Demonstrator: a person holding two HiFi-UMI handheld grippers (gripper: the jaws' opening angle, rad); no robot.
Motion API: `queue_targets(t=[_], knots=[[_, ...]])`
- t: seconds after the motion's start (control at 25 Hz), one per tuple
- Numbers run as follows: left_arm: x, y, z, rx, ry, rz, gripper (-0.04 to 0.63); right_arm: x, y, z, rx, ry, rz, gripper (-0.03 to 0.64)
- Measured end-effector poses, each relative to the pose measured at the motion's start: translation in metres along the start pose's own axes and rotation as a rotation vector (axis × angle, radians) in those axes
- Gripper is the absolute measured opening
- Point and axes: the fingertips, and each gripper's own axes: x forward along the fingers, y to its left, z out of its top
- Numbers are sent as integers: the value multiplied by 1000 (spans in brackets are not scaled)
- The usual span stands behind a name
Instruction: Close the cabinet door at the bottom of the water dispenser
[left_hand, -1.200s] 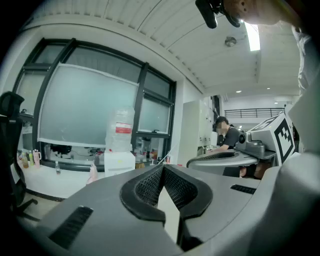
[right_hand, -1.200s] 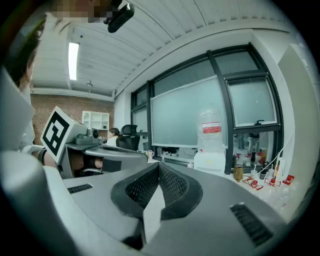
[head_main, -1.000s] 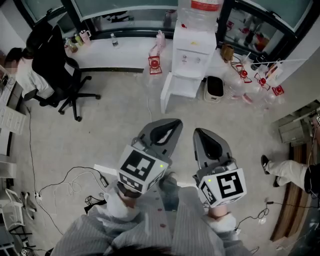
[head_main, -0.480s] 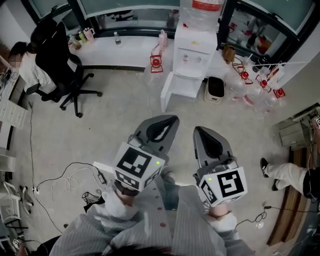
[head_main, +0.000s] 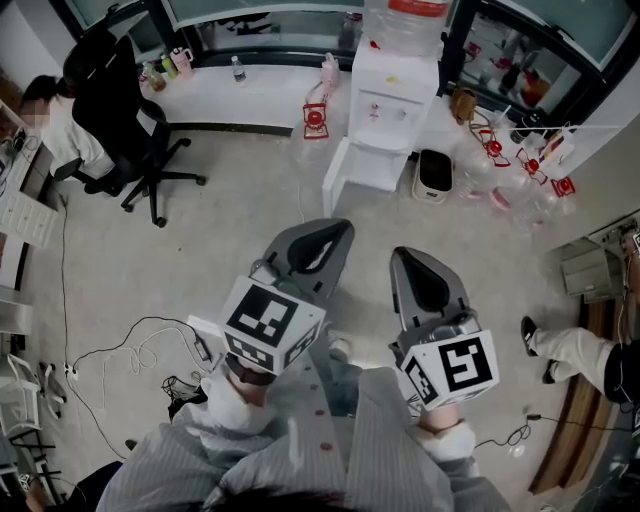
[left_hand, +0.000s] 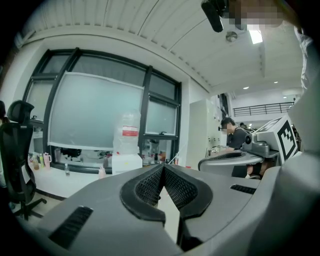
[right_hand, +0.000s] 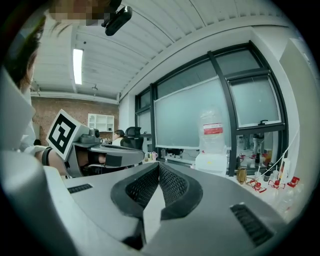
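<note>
The white water dispenser stands against the far window ledge with a clear bottle on top. Its bottom cabinet door hangs open, swung out to the left. My left gripper and right gripper are held side by side over the floor, well short of the dispenser and pointing toward it. Both are shut with nothing between the jaws. The left gripper looks at the dispenser from afar. In the right gripper view, the right gripper has the dispenser ahead, to its right.
A black-topped bin sits right of the dispenser, with red-capped bottles beyond. A black office chair with a seated person is at far left. Cables lie on the floor at left. Another person's leg is at right.
The left gripper has turned a little to the left. The right gripper has kept still, and both stay shut.
</note>
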Motion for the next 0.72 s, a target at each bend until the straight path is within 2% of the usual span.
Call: queue_targets(t=[0.36,0.72], knots=[[51,45,7,-5,-1,-33,11,56,-35,2,12,10,-21,14],[121,131,18,-10,18,-58,11,154,-83,13,13,35,-49,14]])
